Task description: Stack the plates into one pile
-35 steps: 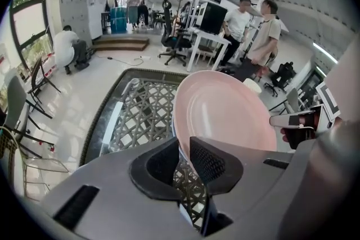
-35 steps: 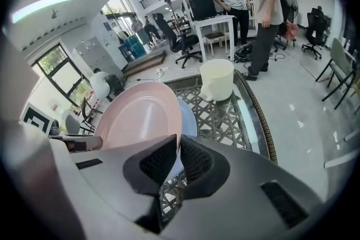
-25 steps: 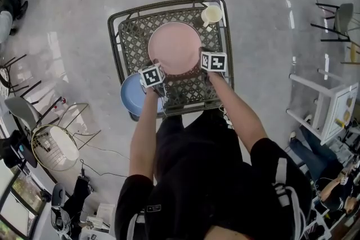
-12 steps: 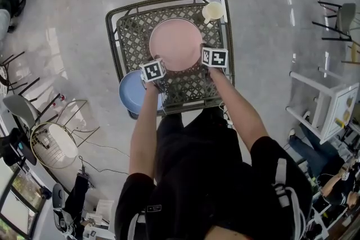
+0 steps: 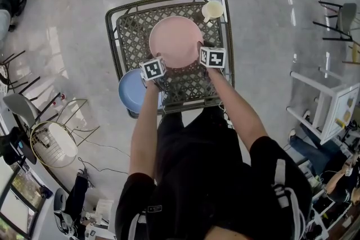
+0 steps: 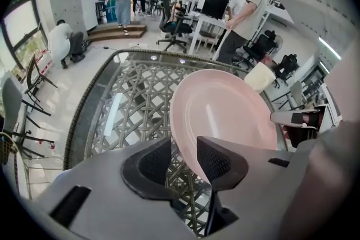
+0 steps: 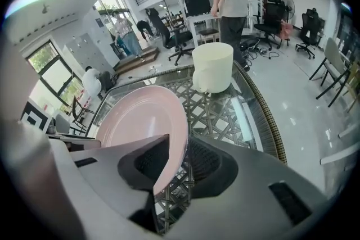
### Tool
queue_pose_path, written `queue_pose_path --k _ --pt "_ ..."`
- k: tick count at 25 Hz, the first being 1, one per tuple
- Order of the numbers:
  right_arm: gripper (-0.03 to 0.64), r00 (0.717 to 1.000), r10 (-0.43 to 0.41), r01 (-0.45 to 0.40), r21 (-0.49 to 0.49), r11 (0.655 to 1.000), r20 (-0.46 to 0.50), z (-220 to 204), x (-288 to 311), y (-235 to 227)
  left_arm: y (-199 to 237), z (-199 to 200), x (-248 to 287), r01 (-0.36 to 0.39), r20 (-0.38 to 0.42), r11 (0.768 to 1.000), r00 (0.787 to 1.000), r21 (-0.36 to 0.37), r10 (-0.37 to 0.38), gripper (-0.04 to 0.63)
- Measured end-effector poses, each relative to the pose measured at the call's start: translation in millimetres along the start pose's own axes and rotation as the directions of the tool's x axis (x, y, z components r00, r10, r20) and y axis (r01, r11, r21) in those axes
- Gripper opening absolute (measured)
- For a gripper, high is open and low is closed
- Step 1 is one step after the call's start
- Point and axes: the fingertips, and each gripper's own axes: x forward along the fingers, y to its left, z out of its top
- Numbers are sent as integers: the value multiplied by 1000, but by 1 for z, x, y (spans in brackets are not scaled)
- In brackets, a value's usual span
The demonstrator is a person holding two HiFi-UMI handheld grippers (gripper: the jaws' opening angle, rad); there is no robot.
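A pink plate (image 5: 175,41) hangs tilted over the wicker table (image 5: 130,31), held between my two grippers. My left gripper (image 5: 160,62) is at its near-left rim. In the left gripper view the jaws (image 6: 184,160) are opening: the rim of the pink plate (image 6: 225,112) sits between the pads, against the right one, with a gap at the left one. My right gripper (image 5: 201,54) is shut on the near-right rim, and the pink plate (image 7: 140,121) runs between its pads (image 7: 174,163). A blue plate (image 5: 131,93) lies at the table's near-left corner.
A cream cup (image 5: 212,9) stands at the table's far-right corner, also seen as the cup (image 7: 212,67). The glass top has a raised woven rim (image 6: 84,115). Chairs (image 5: 53,143), desks and people stand around on the shiny floor.
Both grippers and the pink plate have shifted slightly toward the far side of the table. The blue plate and the cup have not moved.
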Motion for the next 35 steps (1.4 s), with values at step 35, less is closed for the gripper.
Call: queue_pose_path --k 35 --pt "10 897 418 -329 -418 847 142 -50 -126 259 137 -105 -244 -79 449 966 874 -246 185 15"
